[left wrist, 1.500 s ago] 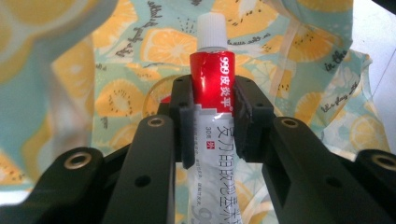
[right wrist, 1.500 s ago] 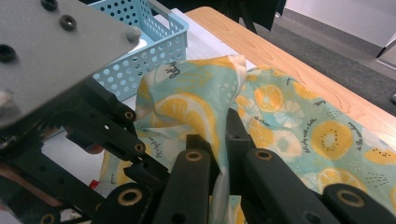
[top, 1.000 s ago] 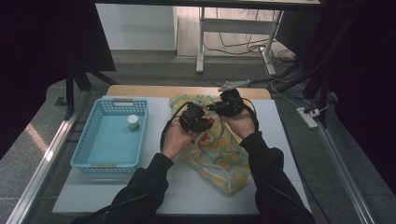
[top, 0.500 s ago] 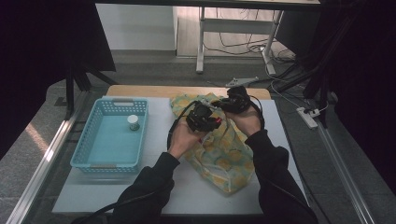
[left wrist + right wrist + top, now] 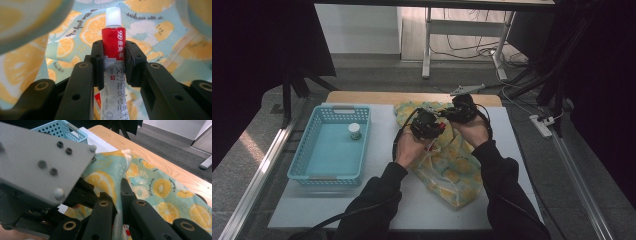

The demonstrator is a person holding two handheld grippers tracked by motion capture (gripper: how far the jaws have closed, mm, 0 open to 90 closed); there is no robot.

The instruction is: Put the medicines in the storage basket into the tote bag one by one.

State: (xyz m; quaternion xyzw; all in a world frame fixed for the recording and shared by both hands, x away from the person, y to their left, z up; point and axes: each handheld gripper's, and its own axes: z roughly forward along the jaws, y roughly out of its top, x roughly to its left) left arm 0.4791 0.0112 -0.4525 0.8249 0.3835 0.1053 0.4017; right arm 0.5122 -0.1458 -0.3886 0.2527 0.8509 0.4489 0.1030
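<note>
High view: the left gripper [image 5: 427,123] and right gripper [image 5: 460,109] meet at centre frame over the printed bag [image 5: 452,170] on the worktop [image 5: 422,215]; the basket [image 5: 302,165] with a small bottle [image 5: 354,131] lies at left.
Left gripper view: clenched on a red-and-white tube [image 5: 113,47] at frame centre, cap up, inside the bag. Risk: the tube could snag on cloth when lifted.
Right gripper view: pinching the bag's edge [image 5: 122,167] at centre. Risk: thin cloth may slip and the mouth fall shut on the tube.

- Looks like a lab or test room: white table [image 5: 362,212] on grey carpet [image 5: 382,70].
- Dark curtains [image 5: 262,50] at both sides.
- Loose cables [image 5: 472,47] and a power strip [image 5: 543,126] on the floor.
</note>
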